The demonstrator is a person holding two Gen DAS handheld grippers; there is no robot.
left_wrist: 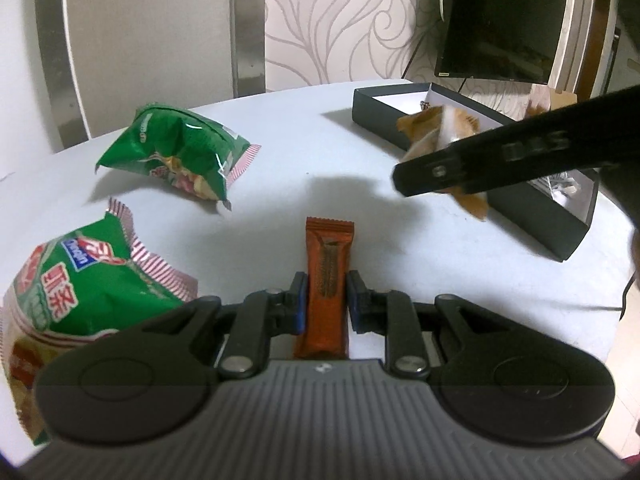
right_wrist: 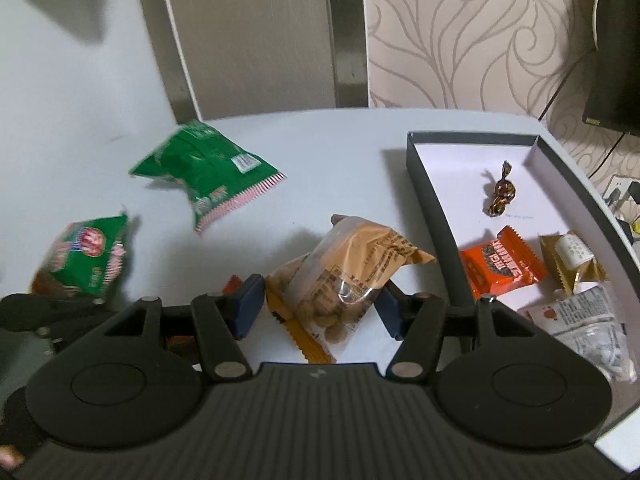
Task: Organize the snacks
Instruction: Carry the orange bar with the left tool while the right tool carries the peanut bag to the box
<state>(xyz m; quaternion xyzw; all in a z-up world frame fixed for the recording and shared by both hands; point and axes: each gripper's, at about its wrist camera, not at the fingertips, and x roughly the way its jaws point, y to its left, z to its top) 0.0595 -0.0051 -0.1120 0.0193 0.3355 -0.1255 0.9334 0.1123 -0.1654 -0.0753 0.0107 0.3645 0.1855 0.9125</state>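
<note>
Between the left tool [left_wrist: 327, 300] pads sits a slim orange bar [left_wrist: 328, 276], clamped; right tool [right_wrist: 318, 306] grips a tan nut packet [right_wrist: 348, 272].

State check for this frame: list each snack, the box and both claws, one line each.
Left claw: shut on the orange bar.
Orange bar: gripped lengthwise, sealed.
Right claw: shut on the tan nut bag.
Tan nut bag: held, beside the box, not yet in.
Far green bag: on the table, sealed, crumpled.
Near green bag: on the table, sealed.
Box: open, no lid, holding several small snacks.
</note>
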